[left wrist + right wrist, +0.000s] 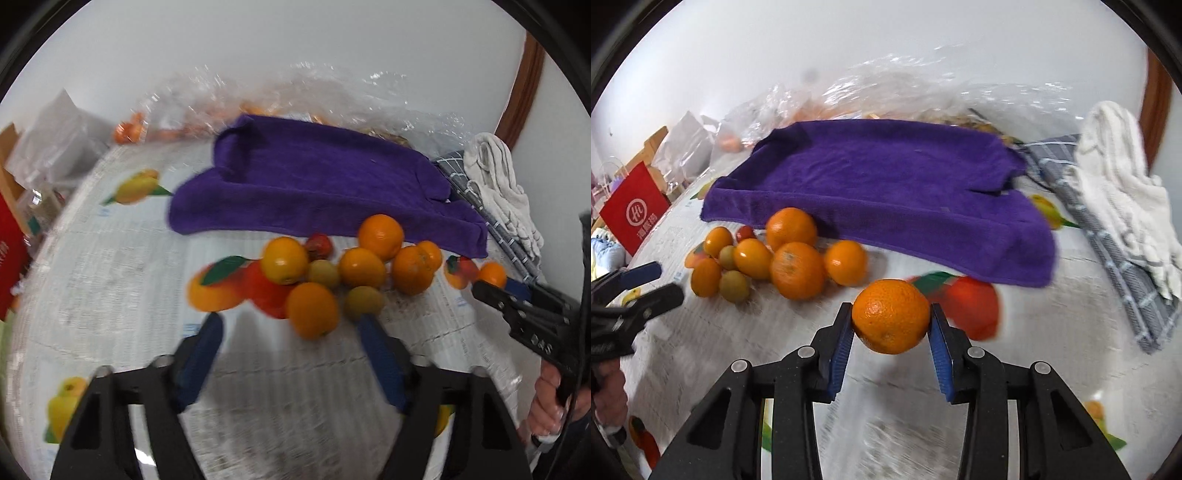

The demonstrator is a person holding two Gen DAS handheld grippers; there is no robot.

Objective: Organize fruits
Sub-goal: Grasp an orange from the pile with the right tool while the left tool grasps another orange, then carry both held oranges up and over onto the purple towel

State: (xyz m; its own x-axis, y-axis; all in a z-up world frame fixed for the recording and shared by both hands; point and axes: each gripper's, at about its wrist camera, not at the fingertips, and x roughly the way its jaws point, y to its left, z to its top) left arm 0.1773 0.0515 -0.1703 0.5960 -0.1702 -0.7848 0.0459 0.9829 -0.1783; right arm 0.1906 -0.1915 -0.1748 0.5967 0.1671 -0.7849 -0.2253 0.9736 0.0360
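Observation:
A pile of oranges [362, 267] with a few small green and red fruits lies on the fruit-print tablecloth [110, 295], in front of a purple towel [314, 184]. My left gripper [291, 321] is open at the near edge of the pile. One orange [312, 310] sits between its blue fingertips, untouched by either pad. My right gripper [891, 314] is shut on a single orange [890, 315], to the right of the pile [798, 269] and near the towel [886, 192]. The left wrist view shows that gripper [496, 282] at the far right with its orange [491, 275].
Clear plastic bags [886, 85] holding more fruit lie behind the towel. A grey checked cloth [1108, 240] and a white cloth [1119, 184] lie at the right. A red box [635, 210] stands off the table's left edge. A hand [550, 402] holds the right gripper.

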